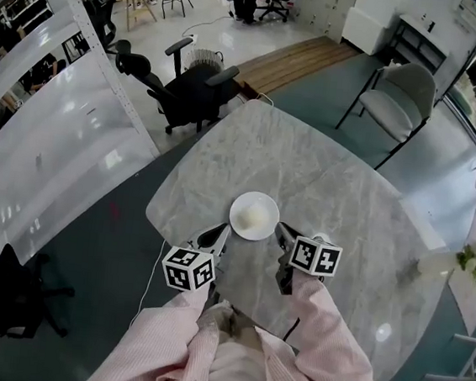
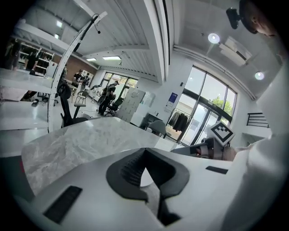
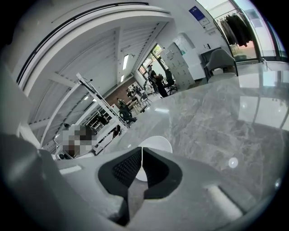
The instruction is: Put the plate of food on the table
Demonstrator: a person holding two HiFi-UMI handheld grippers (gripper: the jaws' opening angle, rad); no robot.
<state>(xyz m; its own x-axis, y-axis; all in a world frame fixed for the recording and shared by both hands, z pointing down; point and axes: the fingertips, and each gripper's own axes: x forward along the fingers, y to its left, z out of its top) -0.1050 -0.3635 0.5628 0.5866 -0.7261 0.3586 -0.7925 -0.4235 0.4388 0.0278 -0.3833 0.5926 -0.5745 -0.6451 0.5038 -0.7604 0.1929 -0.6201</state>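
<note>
Bench (image 1: 332,178) of grey-veined marble spreads ahead of both claws and carries the task's thing. Sleeves (image 1: 323,347) in pink stripes run up behind the claws from the lower edge of the head view. Beyond the bench, far ahead of the claws, a black office chair (image 1: 190,87) stands to the left claw's side and a grey armchair (image 1: 399,101) to the right claw's side.

The white plate (image 1: 254,216) rests flat on the bench, between the two claws and just ahead of their tips. The left claw (image 1: 219,236) points at its near-left rim and the right claw (image 1: 283,231) at its near-right rim. Each carries its marker cube (image 1: 316,256) behind the tips.

The left claw's own view has its dark ribbed pads pressed together at the tips with nothing between them. The right claw's view shows the same, pads together and empty, the plate lying just past them.

A pale mound of food (image 1: 253,218) sits in the plate's middle.
</note>
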